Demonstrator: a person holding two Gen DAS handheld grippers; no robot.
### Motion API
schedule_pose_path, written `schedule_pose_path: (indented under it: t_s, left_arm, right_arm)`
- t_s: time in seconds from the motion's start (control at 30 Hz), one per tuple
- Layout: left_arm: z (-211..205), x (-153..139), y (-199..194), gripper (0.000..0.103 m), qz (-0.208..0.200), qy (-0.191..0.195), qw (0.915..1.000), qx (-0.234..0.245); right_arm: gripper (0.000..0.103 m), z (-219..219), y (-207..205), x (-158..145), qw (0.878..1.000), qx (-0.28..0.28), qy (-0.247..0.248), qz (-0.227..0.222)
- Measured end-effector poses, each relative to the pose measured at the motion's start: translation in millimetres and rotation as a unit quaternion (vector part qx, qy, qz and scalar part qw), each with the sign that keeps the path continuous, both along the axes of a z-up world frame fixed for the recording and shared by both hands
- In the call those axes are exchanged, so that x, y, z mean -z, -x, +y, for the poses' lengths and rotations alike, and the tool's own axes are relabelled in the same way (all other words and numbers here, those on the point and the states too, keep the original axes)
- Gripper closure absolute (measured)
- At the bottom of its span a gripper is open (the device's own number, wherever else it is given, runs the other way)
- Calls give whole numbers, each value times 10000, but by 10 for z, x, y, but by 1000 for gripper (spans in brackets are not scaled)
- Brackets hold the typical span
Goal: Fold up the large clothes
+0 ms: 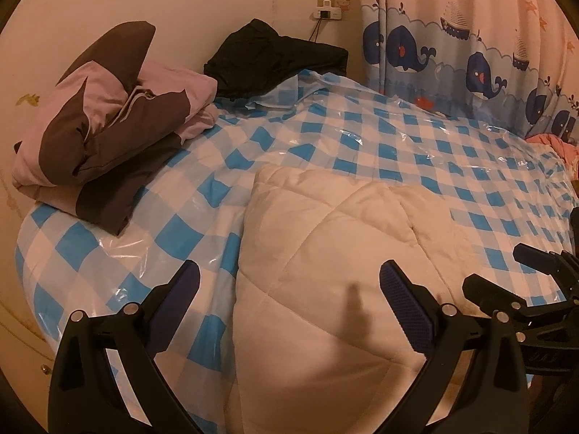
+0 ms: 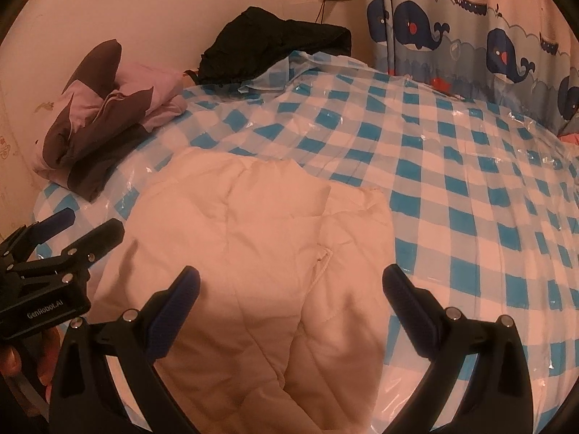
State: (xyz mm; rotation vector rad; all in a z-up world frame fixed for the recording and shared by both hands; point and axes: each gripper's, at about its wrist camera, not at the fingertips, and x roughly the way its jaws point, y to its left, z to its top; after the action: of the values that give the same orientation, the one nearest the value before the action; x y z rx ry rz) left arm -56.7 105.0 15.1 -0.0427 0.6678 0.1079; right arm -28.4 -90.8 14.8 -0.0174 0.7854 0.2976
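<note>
I see a blue-checked bed under clear plastic. A whale curtain hangs along its far right side. On the wall behind, a socket holds a plug with a dark cord dropping down. Small stickers dot the wall at left.

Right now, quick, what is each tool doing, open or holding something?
Left tool: open, holding nothing, above the cream quilted garment.
Right tool: open, holding nothing, above the same garment.
</note>
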Motion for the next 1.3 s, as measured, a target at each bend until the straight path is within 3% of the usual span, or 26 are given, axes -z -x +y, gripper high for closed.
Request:
schedule_pose_path:
  t_s: [1.3]
  left_arm:
    - [16, 30, -19, 7, 142, 220, 9996, -105]
  right_arm:
    - [6, 42, -3, 32, 9999, -109, 88, 69]
